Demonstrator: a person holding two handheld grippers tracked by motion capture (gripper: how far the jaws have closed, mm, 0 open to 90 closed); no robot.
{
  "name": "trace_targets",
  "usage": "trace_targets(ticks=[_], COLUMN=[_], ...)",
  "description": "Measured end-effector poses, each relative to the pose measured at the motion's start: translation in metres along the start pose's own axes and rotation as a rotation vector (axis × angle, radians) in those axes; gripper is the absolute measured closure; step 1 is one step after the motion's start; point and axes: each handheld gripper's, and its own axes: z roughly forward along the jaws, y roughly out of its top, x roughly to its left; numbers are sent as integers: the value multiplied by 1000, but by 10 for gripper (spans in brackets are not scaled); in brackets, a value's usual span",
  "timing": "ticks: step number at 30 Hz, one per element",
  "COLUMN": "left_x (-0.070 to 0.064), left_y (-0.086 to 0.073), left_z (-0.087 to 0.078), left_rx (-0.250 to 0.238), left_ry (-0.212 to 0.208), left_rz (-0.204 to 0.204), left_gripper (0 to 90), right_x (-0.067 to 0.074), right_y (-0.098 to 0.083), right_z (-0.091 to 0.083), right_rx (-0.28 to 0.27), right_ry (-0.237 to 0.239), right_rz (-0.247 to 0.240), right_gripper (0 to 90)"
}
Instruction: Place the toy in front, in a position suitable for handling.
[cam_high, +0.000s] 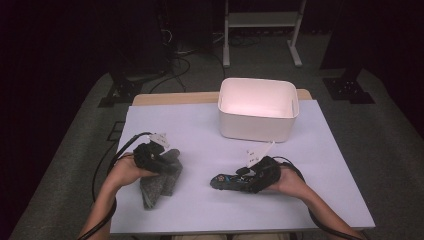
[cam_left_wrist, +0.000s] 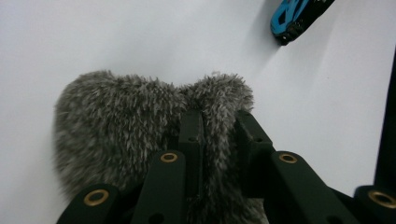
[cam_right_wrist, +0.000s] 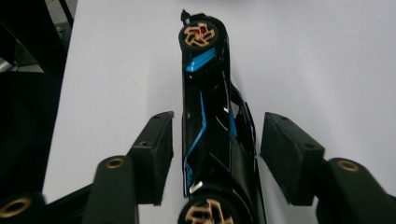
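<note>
A black toy racing car with bright blue stripes and gold-spoked wheels (cam_right_wrist: 212, 126) lies on its side on the pale lavender tabletop (cam_high: 200, 125), near the person's edge and right of centre. The right gripper (cam_right_wrist: 215, 156) straddles it, jaws parted with a gap on each side of the car's body, so nothing is gripped; it looks either just set down or about to be picked up. Well apart to the left, a flat piece of shaggy grey faux-fur cloth (cam_left_wrist: 121, 126) lies on the table. The left gripper (cam_left_wrist: 219, 140) has its jaws nearly closed, pinching a fold of that fur, apparently ready to lift or drag it. Farther back stands a white rectangular plastic bin (cam_high: 258, 109), open-topped and seemingly empty, a likely destination for both items.
</note>
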Motion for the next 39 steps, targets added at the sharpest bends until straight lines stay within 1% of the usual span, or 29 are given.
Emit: trace_targets(ticks=[2, 4, 6, 8, 11, 15, 18, 21, 24, 25, 26, 29, 31, 33, 34, 36, 39], left_x=[-2, -5, -7, -9, -10, -11, -12, -14, -16, -17, -17, -18, -18, -17, -17, -18, -19], left_y=[0, 1, 3, 4, 6, 6, 7, 8, 9, 10, 10, 11, 10, 9, 9, 9, 9], left_z=[8, 15, 17, 19, 20, 19, 18, 18, 19, 19, 19, 20, 21, 21, 21, 21, 23], left_rx=[0, 7, 2, -7, 0, -28, -40, -52, -55, -56, -66, -69, -77, -80, -85, -86, -87], left_ry=[-18, -17, -22, -22, -19, -4, 7, 11, 8, 9, 10, 5, 1, -2, -1, -1, -7], left_rz=[3, 8, 16, 23, 26, 28, 26, 28, 33, 40, 39, 42, 43, 34, 33, 38, 39], left_gripper=[722, 699, 667, 633, 593, 528, 472, 429, 411, 410, 406, 370, 354, 341, 338, 331, 330], right_x=[-1, -3, -4, -6, -8, -13, -16, -18, -18, -19, -19, -20, -21, -23, -23, -24, -24], right_y=[3, 6, 8, 11, 13, 14, 15, 16, 18, 18, 18, 17, 15, 14, 14, 13, 11], right_z=[0, -1, -3, -6, -9, -13, -13, -13, -13, -14, -13, -11, -10, -10, -9, -9, -8], right_rx=[1, -7, -20, -30, -34, -58, -59, -72, -76, -76, -73, -62, -62, -68, -68, -73, -83], right_ry=[-1, 13, 16, 19, 10, 14, 9, 20, 16, 16, 15, 16, 24, 31, 35, 47, 59], right_rz=[8, 16, 29, 32, 36, 54, 65, 71, 67, 73, 72, 79, 92, 107, 122, 146, 164], right_gripper=[382, 372, 370, 370, 369, 369, 366, 364, 365, 364, 364, 362, 362, 362, 363, 368, 387])
